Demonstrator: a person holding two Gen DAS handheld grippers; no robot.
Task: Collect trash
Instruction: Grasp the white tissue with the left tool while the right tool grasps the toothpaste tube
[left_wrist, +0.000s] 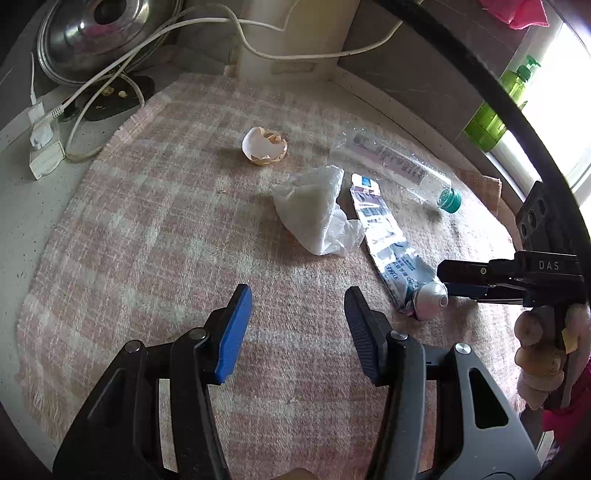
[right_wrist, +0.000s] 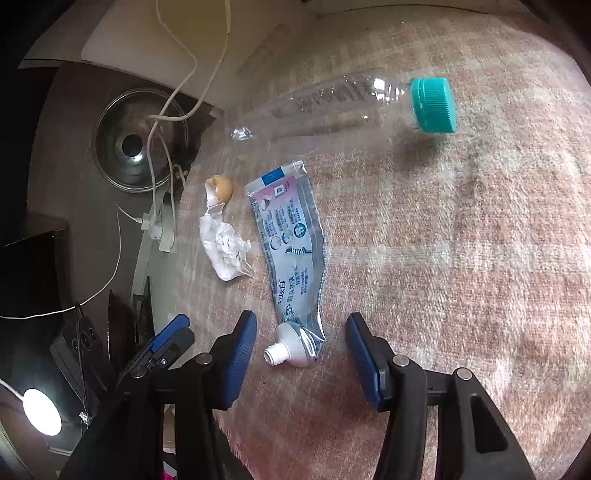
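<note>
Four pieces of trash lie on a pink checked cloth. A squeezed toothpaste tube lies with its open nozzle between the jaws of my open right gripper; the tube also shows in the left wrist view. A crumpled white tissue lies ahead of my open, empty left gripper. A broken eggshell sits farther back. A clear plastic bottle with a green cap lies beyond the tube. The right gripper appears at the right, by the tube's nozzle.
A steel pot lid leans at the back left by white cables and a power strip. A green soap bottle stands on the window sill at right. The left gripper's fingers show at lower left in the right wrist view.
</note>
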